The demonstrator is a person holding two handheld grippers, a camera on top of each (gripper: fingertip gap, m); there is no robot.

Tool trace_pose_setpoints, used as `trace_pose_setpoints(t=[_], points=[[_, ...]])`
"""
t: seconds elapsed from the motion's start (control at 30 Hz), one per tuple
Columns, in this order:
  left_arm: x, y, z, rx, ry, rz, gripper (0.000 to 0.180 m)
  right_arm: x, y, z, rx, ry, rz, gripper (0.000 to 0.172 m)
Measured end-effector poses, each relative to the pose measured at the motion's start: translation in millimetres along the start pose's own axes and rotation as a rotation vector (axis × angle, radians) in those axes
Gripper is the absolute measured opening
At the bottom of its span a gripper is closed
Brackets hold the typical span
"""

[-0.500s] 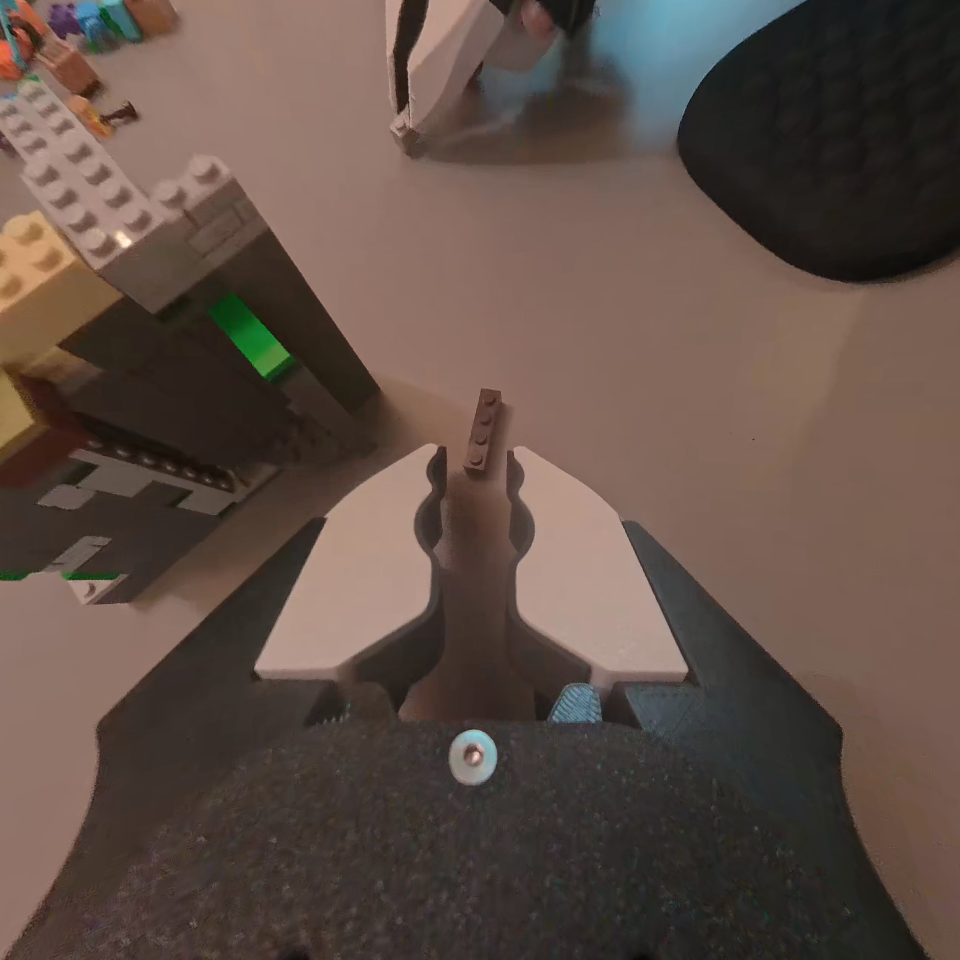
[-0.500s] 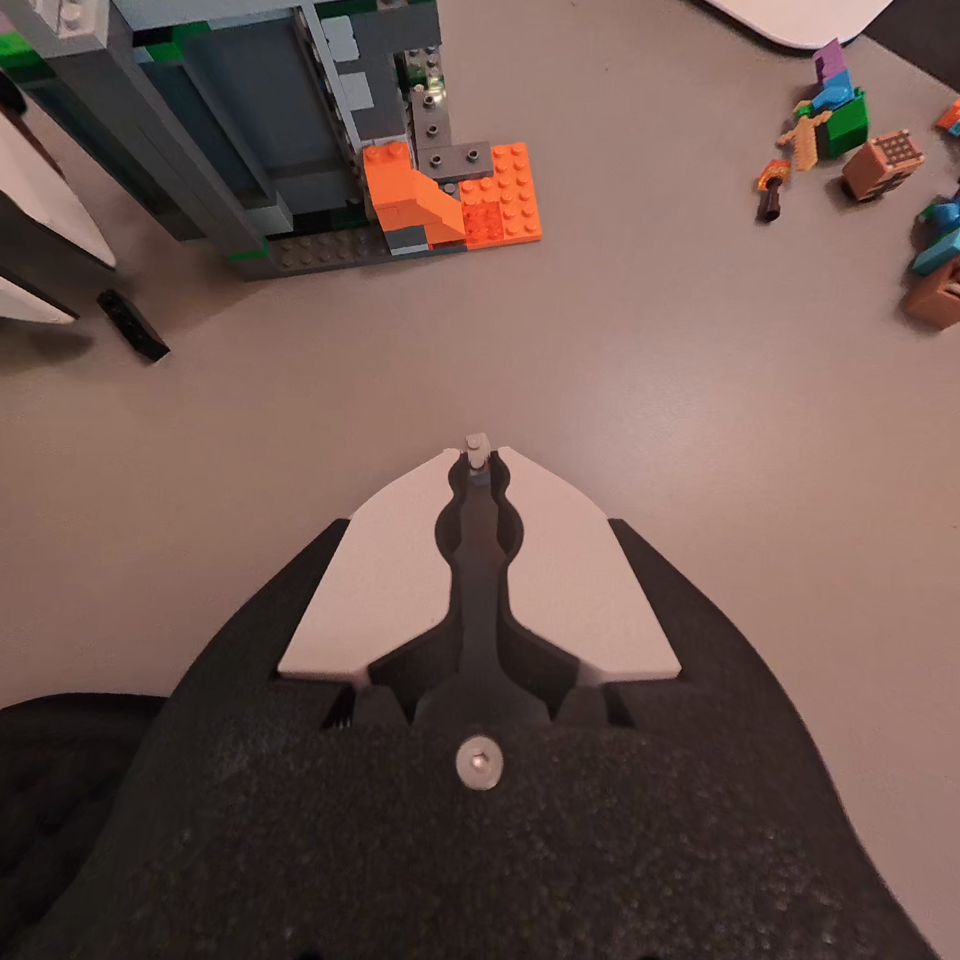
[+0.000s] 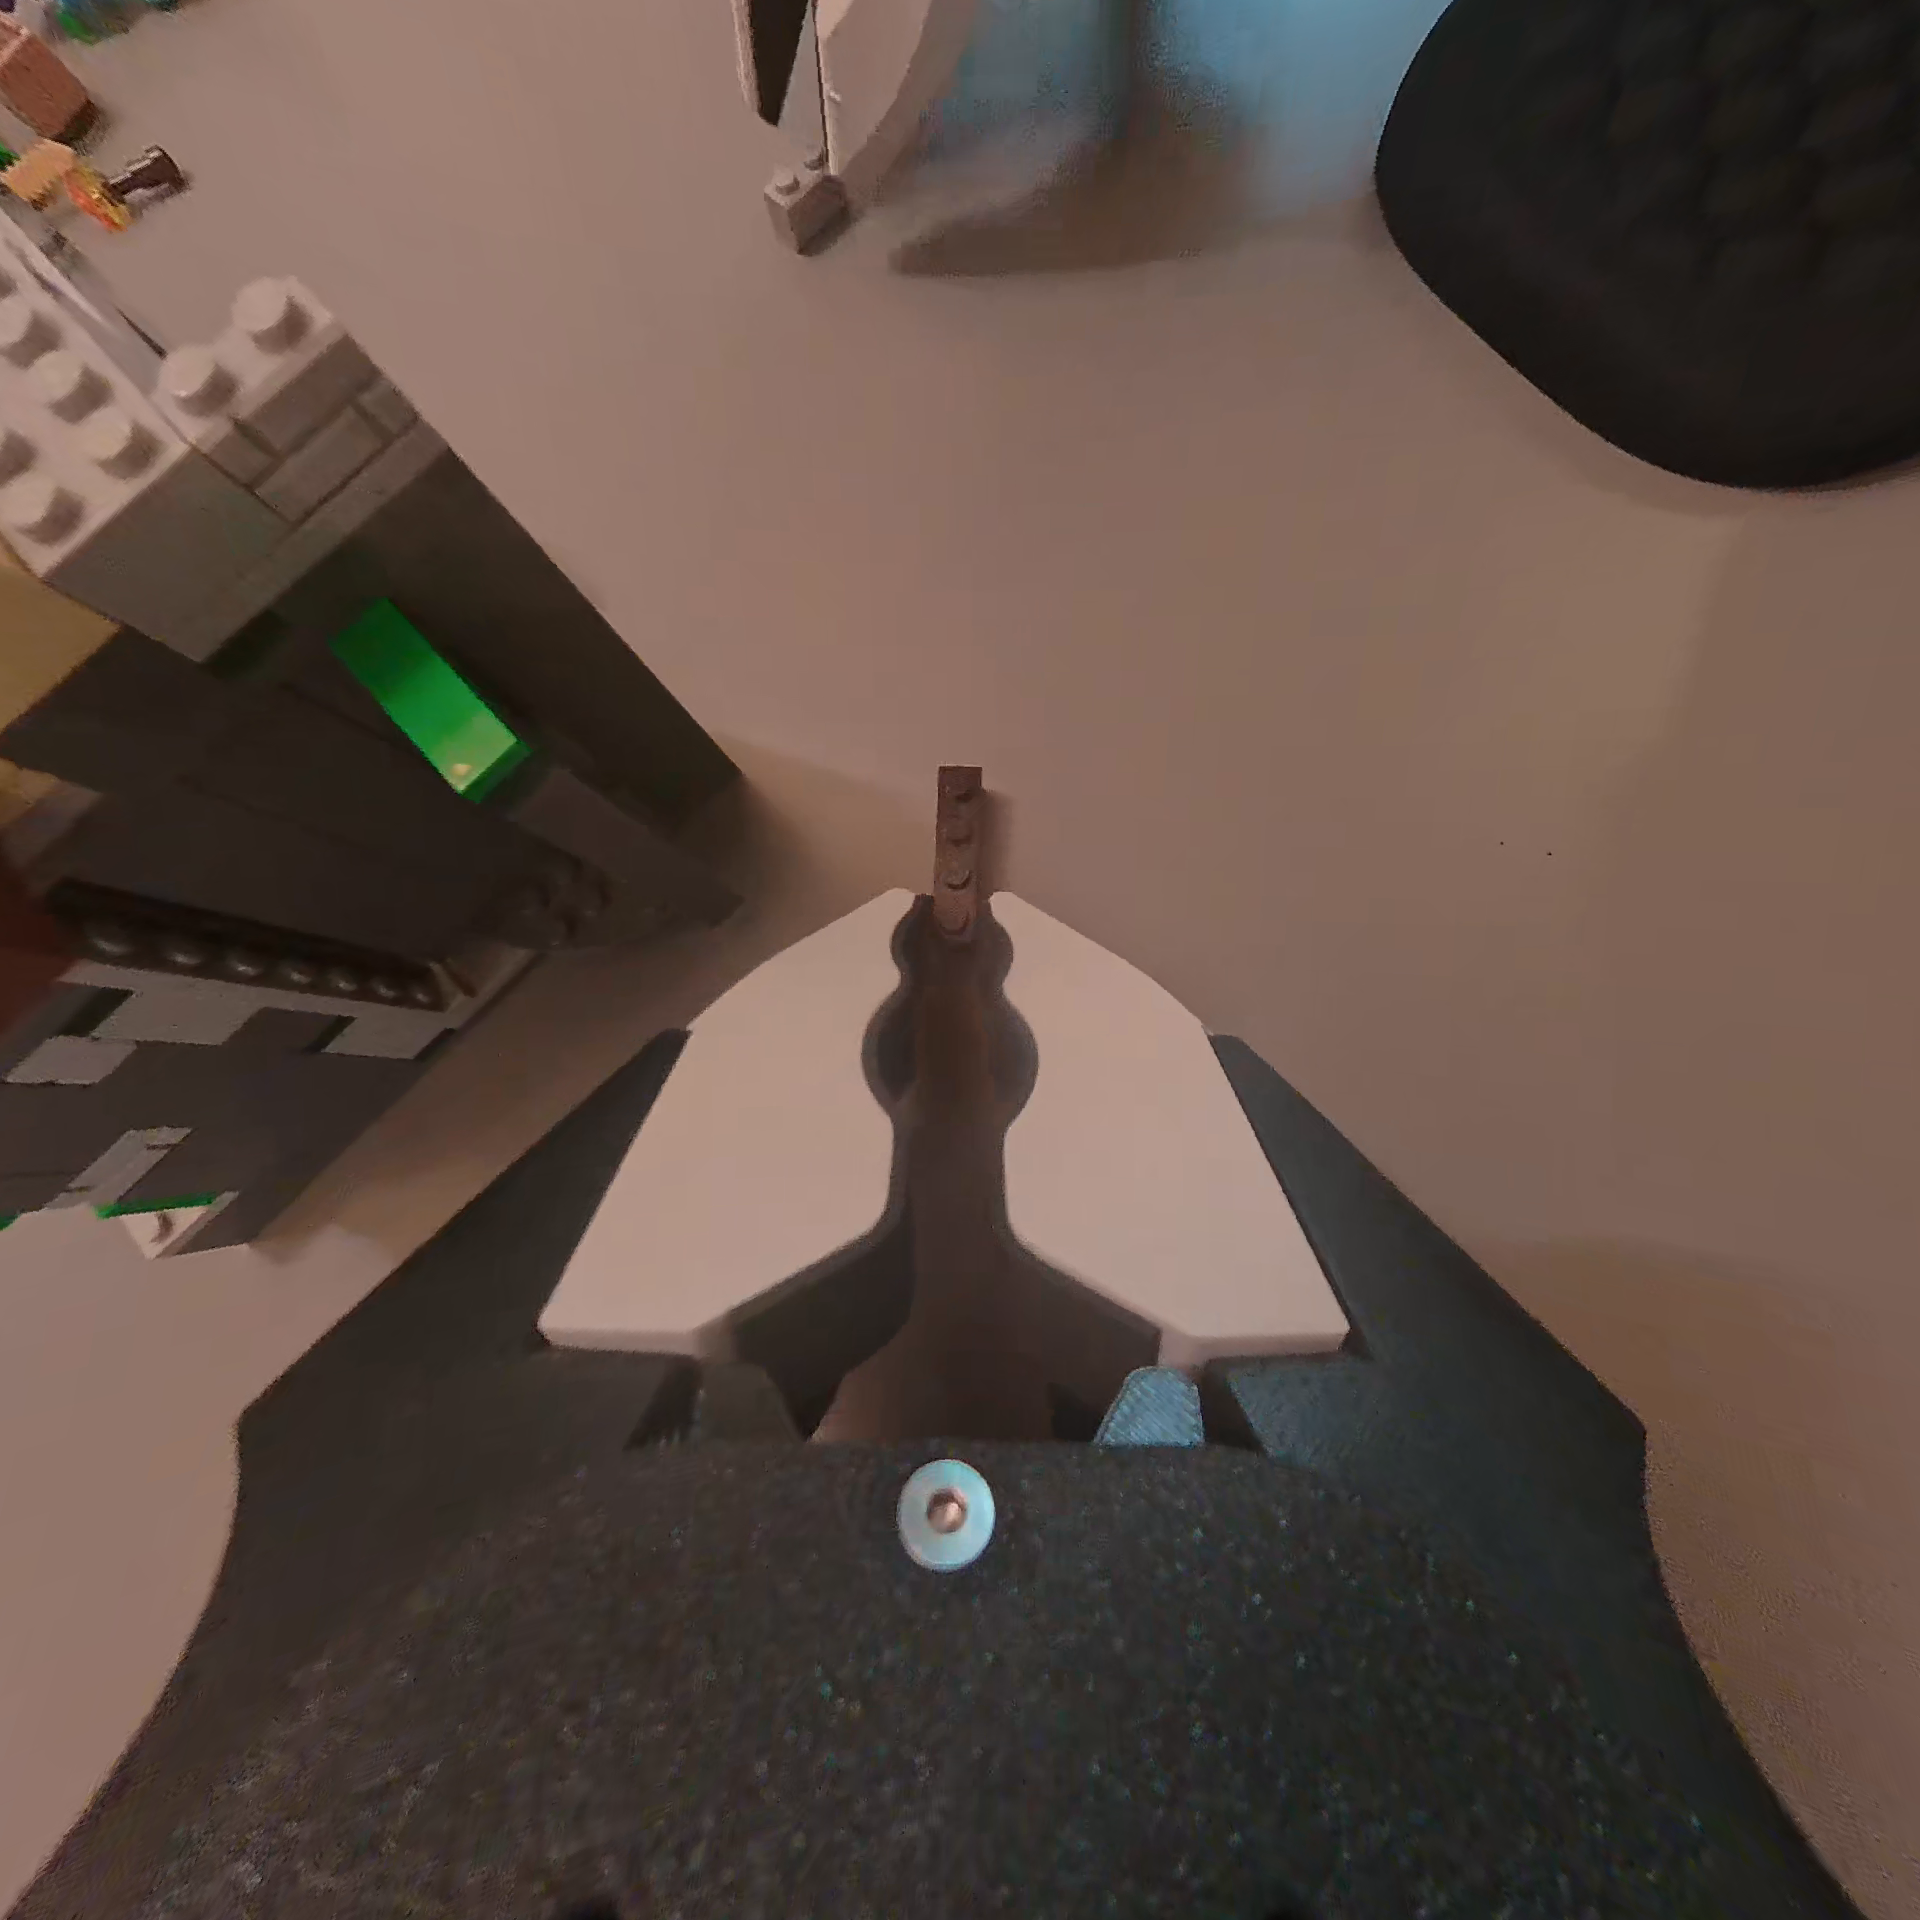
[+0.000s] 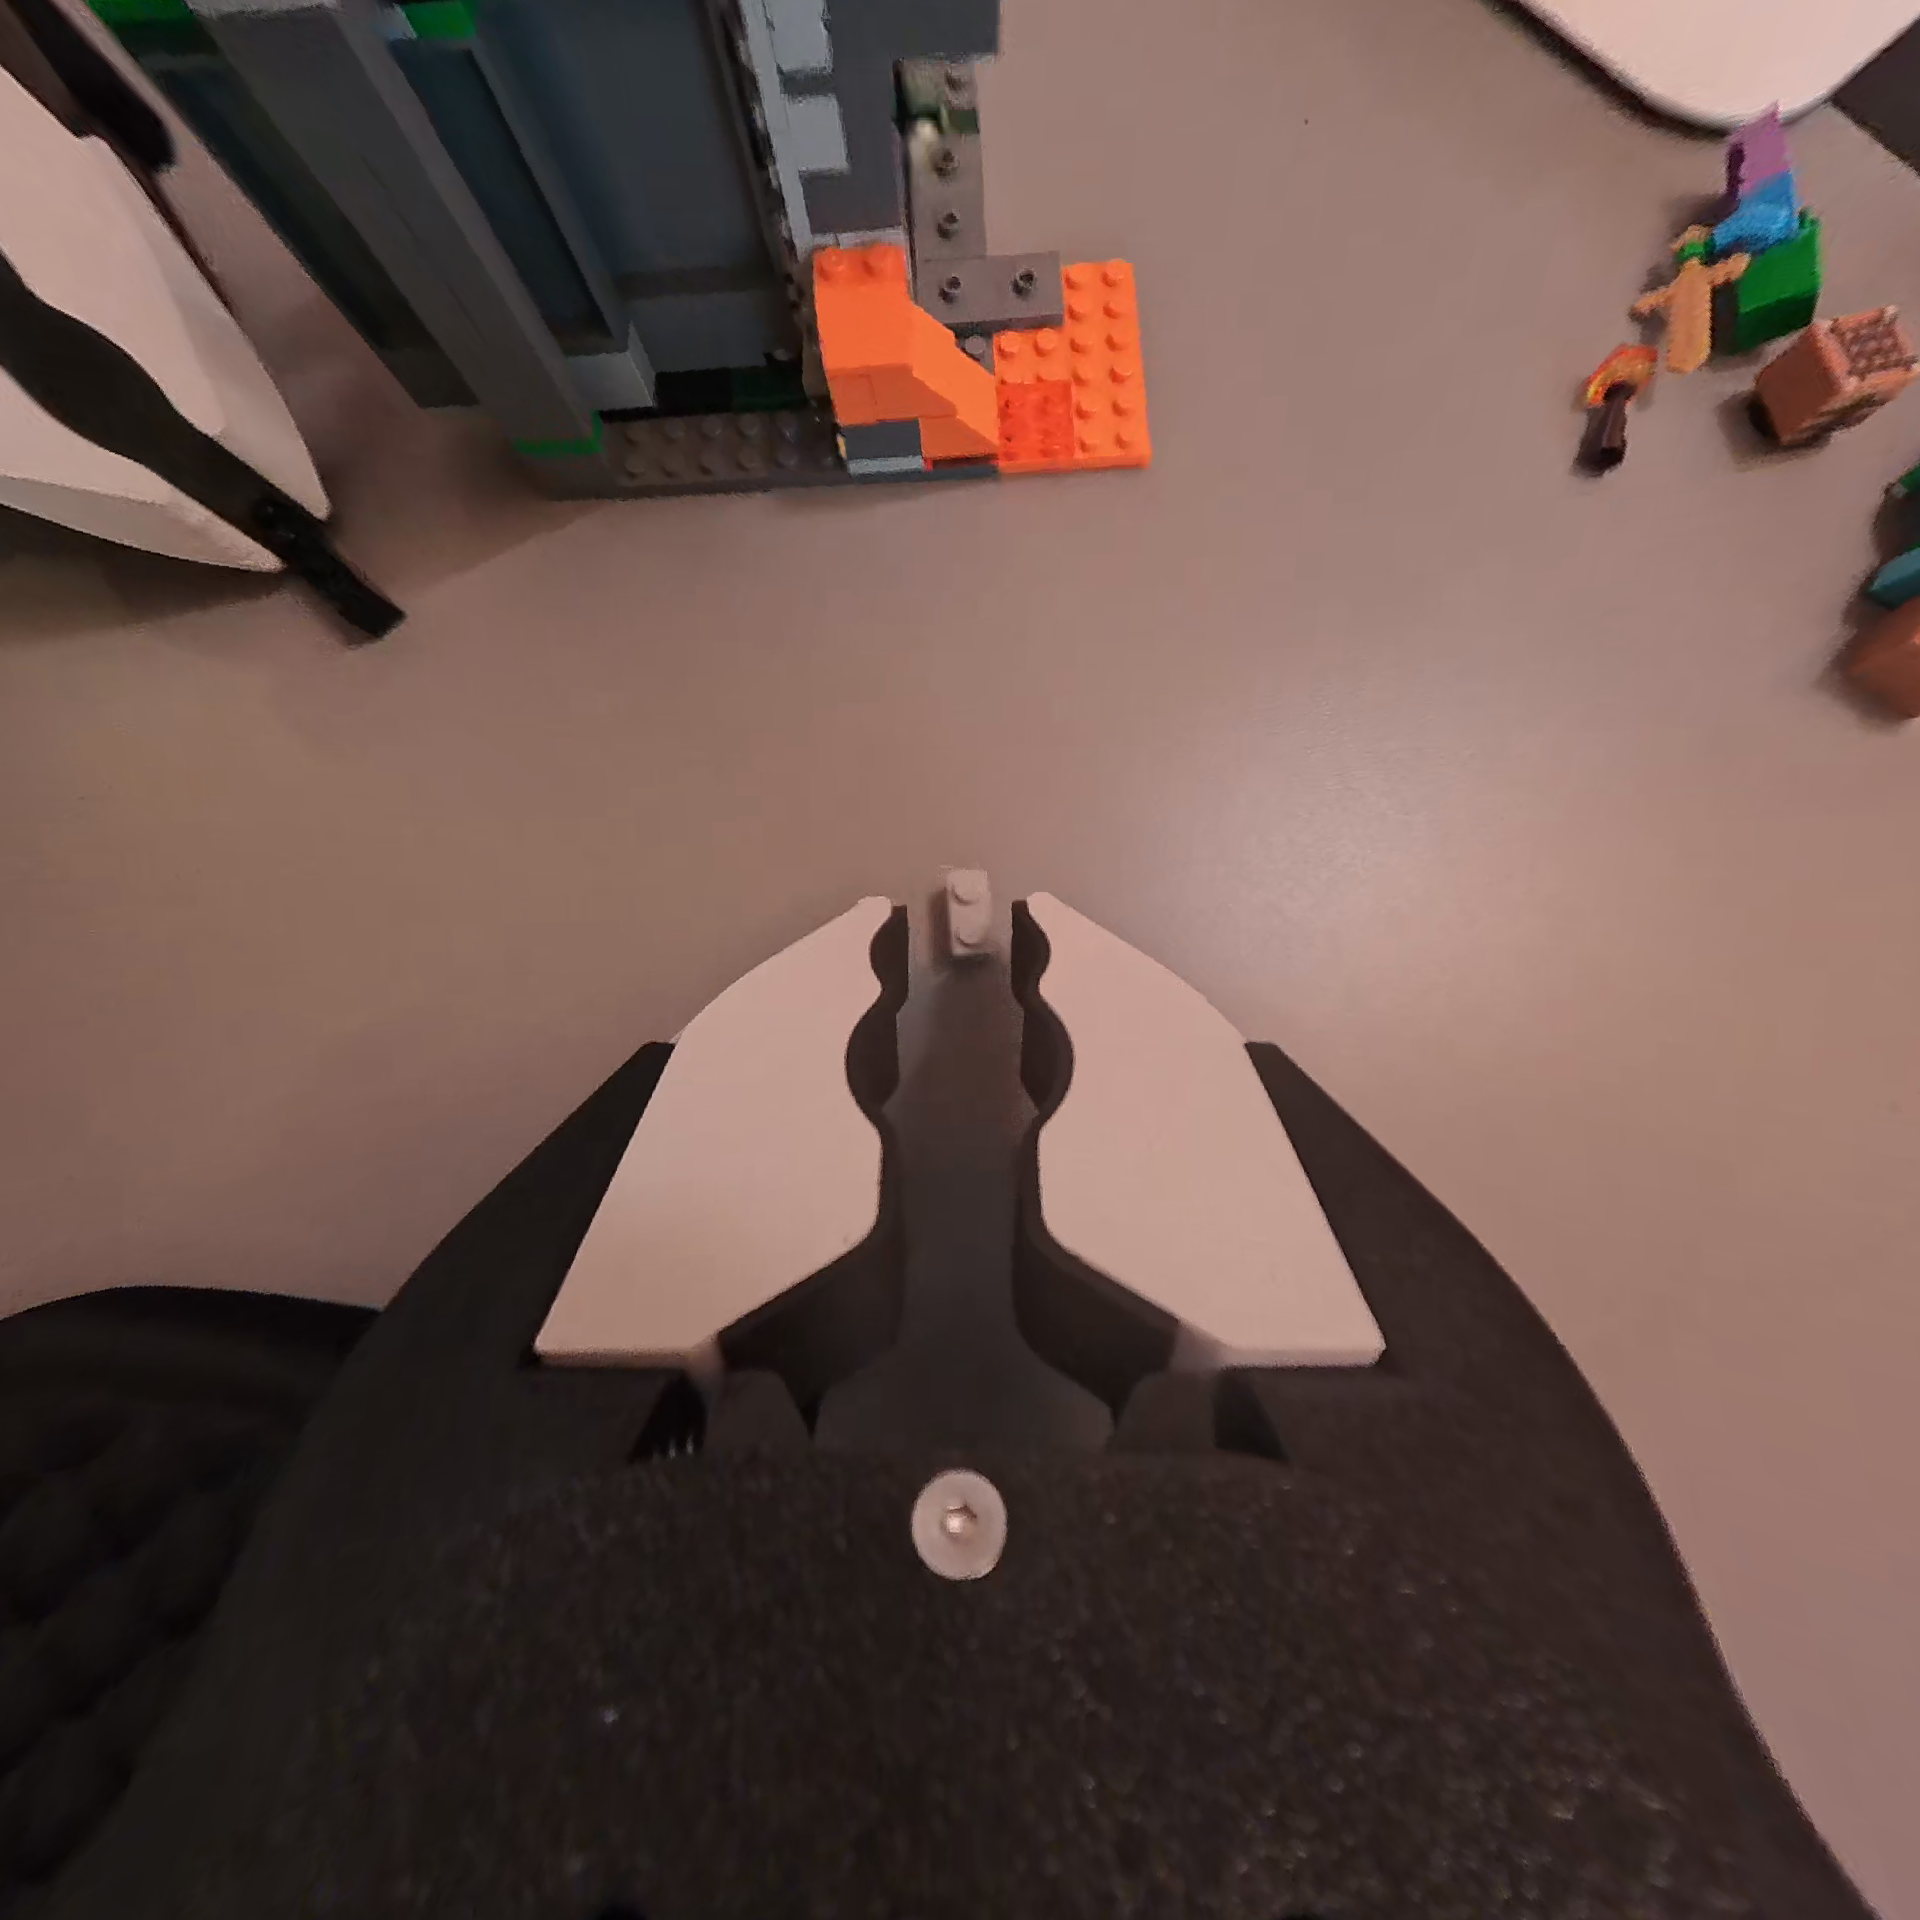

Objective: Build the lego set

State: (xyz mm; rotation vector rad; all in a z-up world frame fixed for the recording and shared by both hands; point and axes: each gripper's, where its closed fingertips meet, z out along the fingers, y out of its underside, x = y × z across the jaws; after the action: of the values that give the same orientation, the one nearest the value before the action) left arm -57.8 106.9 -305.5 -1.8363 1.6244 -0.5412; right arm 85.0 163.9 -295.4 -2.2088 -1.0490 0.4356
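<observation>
I can read no brand, label or writing on anything in either view.

In the left wrist view, my left claw (image 3: 958,914) is pinching a narrow dark brown studded plate (image 3: 958,842) at its near end; the plate sticks forward past the tips at frame centre, over the desk (image 3: 1247,675). At the left edge stands a brick building (image 3: 312,727) of grey and dark bricks with a green translucent piece, cut off by the frame. At the top centre the other claw shows only partly, blurred, with a small grey brick (image 3: 805,203) at its tips. A dark padded object (image 3: 1683,229) fills the upper right, cropped.

In the right wrist view, my right claw (image 4: 961,920) stands spread, and the same small grey brick (image 4: 966,925) lies between the tips with a gap on each side, neither pad pressing it. The building fills the upper left, its top cut off, with orange plates (image 4: 1081,364) at its base. At the left edge the left claw is half out of frame, the dark plate (image 4: 332,582) at its tips. Small loose toy pieces (image 4: 1766,301) in the upper right are too blurred to identify.
</observation>
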Motion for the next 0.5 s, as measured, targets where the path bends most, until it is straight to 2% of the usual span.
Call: trace_pose_setpoints(t=[0.13, 0.33, 0.5], points=[[5.4, -2.9, -1.0, 0.022, 0.019, 0.017, 0.008, -30.6, -21.8, -8.6, 0.052, -0.044, -0.106, 0.018], [13.7, -14.9, -6.6, 0.067, 0.053, 0.022, 0.008, -110.4, -41.5, 4.0, 0.089, -0.256, -0.302, 0.018], [16.0, -21.2, -13.8, 0.083, 0.039, 0.04, 0.008, -136.3, -46.3, 16.3, 0.079, -0.301, -0.407, 0.018]])
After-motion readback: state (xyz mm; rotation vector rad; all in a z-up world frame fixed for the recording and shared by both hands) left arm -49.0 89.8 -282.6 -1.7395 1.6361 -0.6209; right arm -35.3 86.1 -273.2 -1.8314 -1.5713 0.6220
